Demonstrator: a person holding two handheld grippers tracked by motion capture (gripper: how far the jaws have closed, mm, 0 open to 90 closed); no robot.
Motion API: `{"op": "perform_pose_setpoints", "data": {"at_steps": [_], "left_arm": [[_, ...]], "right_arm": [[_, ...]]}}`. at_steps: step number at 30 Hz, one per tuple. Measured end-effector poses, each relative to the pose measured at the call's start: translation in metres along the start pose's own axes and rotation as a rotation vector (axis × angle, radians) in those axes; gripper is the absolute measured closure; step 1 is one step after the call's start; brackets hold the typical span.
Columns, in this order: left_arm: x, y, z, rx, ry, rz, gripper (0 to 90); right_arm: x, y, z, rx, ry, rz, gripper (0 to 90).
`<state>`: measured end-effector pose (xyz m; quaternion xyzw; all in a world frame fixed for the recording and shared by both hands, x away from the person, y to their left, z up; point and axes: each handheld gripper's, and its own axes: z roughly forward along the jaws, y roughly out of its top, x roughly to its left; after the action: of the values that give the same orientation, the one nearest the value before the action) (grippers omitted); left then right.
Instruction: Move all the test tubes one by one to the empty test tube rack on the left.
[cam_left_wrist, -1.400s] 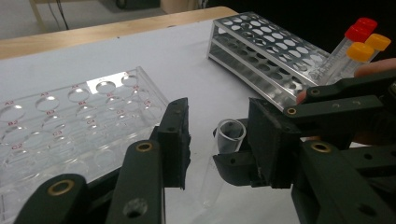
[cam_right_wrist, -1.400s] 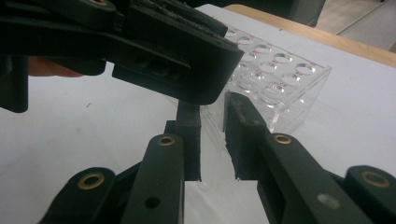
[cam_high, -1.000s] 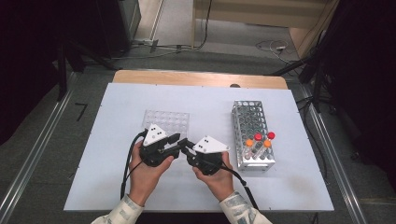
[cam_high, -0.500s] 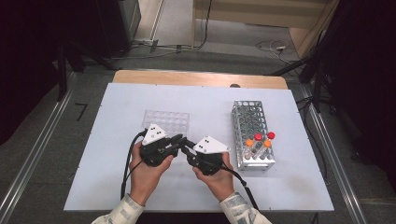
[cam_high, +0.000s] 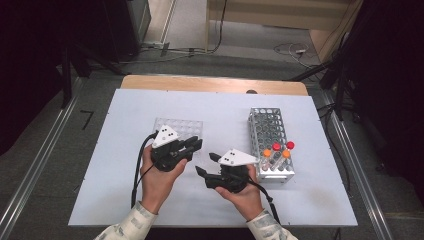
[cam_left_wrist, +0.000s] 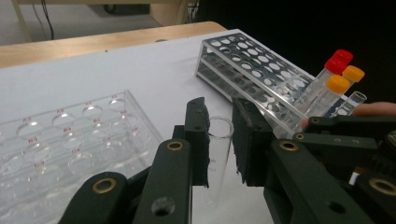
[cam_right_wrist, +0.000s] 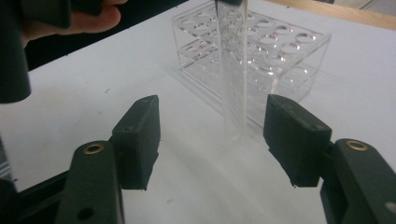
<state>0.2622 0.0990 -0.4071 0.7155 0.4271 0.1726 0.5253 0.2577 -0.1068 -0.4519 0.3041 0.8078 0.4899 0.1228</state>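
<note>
The clear test tube (cam_left_wrist: 218, 154) stands upright (open end up) between the two hands, pinched by the left tongs (cam_left_wrist: 219, 140) above the white tabletop (cam_high: 100, 165). The right tongs (cam_right_wrist: 212, 140) have just been opening; they stand spread, pads clear of the tube. A clear plastic rack (cam_high: 179, 129) sits on the far left, a metal rack (cam_high: 267, 135) on the right.

Two racks (cam_high: 267, 131) (cam_high: 178, 127), five tubes (cam_left_wrist: 218, 154).
</note>
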Motion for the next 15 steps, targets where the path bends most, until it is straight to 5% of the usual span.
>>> {"op": "perform_pose_setpoints", "data": {"at_steps": [15], "left_arm": [[0.016,0.042,0.001,-0.035,0.082,0.018,77.6]], "right_arm": [[-0.008,-0.011,-0.032,-0.008,-0.004,0.001,28.6]]}}
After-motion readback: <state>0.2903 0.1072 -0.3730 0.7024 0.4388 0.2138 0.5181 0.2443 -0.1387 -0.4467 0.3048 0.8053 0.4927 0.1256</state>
